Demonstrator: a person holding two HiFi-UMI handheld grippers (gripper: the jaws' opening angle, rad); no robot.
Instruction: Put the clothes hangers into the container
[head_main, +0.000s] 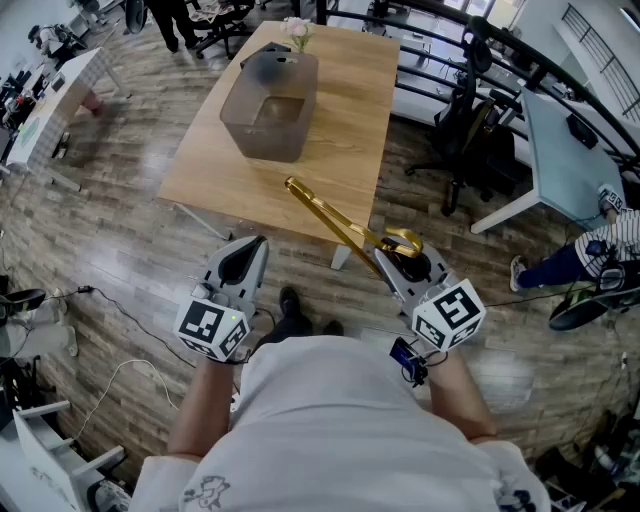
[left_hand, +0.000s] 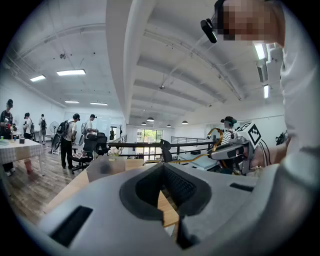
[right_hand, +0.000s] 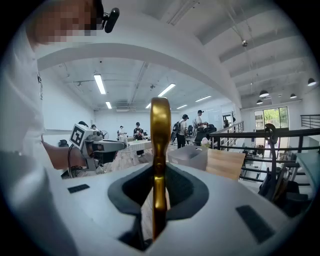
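Plank floor (head_main: 120, 250) runs under you in an open office. Ahead of both sets of fingers stands the wooden table (head_main: 340, 110), with the grey container (head_main: 268, 115) on it, well beyond them. Your right gripper (right_hand: 159, 175) clamps the gold hanger (head_main: 335, 222), which juts forward past its fingers. Your left gripper (left_hand: 162, 167) is closed on nothing.

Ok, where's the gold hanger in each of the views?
Head view: gold hanger slants up-left from the right gripper, lower centre.
Left gripper view: right of centre, thin, beside that gripper.
Right gripper view: dead centre, upright between the jaws.
Shared landmark: the grey container.
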